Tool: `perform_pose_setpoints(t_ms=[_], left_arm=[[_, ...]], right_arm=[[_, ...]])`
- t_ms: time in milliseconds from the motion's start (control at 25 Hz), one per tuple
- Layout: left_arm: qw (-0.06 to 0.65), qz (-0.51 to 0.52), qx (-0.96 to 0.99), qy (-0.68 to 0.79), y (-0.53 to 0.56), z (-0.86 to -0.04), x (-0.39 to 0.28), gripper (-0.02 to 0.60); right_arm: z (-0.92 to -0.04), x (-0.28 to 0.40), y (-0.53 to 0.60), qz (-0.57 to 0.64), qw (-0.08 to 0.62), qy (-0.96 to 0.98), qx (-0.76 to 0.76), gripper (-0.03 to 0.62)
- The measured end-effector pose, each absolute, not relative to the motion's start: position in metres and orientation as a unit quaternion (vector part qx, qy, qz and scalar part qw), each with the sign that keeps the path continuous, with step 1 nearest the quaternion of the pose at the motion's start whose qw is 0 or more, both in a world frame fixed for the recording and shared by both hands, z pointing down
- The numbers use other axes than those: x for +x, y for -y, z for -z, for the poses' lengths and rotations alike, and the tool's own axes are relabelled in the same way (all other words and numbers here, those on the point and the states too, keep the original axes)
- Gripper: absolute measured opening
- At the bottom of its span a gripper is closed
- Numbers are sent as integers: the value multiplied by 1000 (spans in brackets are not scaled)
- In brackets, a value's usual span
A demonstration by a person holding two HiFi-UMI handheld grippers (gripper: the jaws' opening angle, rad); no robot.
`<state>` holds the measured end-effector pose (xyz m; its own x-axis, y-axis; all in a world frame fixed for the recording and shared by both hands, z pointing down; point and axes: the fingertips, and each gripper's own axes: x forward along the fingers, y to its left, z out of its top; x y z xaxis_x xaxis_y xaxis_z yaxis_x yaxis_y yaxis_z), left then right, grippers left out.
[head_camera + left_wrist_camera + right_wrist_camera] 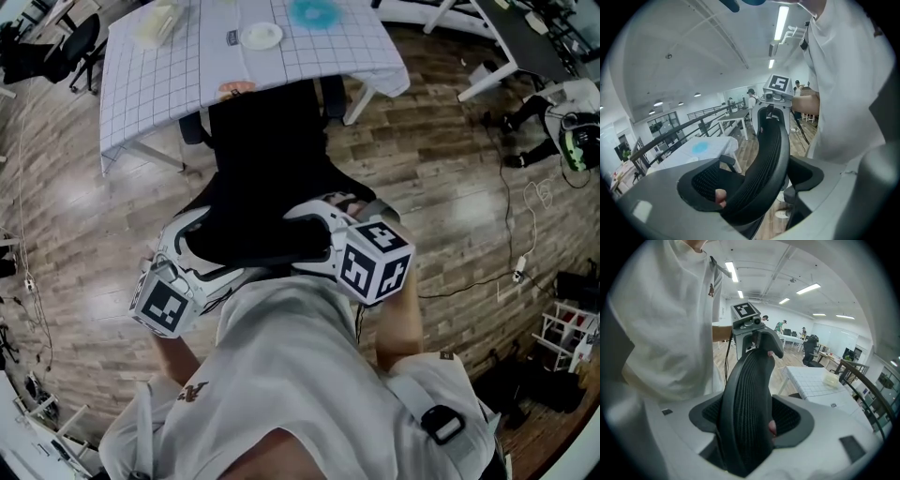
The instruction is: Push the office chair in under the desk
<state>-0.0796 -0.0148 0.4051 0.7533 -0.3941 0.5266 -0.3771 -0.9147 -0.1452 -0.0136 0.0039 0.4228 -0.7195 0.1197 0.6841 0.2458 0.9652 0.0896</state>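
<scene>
From the head view, we looked down on an office chair (267, 169) standing on a brown plank floor (441, 187), its front at the near edge of the desk (187, 84). A white cloth with a grid pattern covered the desk top. On it lay a white plate (261, 37), a blue round thing (312, 13) and a pale container (157, 23). We held the left gripper (202, 225) and the right gripper (314, 220) at the two ends of the backrest's top edge. A thin cable (525, 234) trailed across the floor to the right, and other furniture stood around the edges of the room.

In the left gripper view, we saw the black mesh backrest running between that gripper's jaws, which were clamped on it. The right gripper's marker cube showed at the far end of the backrest. Beyond lay the cloth-covered desk, a dark railing (679, 129), a plain table (736, 119) and a high white ceiling with strip lights (780, 21).

In the right gripper view, we found its jaws likewise closed on the backrest, one pad on each face. The corner of the desk lay to the right. Behind it were rows of tables, a few distant people and more ceiling lights.
</scene>
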Motion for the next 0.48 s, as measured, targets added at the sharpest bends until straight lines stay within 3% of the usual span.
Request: perform_pose_setpoints(t_ms=[480], left_arm=[[9, 283, -935, -215, 34, -405, -68, 446]], right_arm=[[-422, -2, 16, 92, 357, 923, -109, 295]])
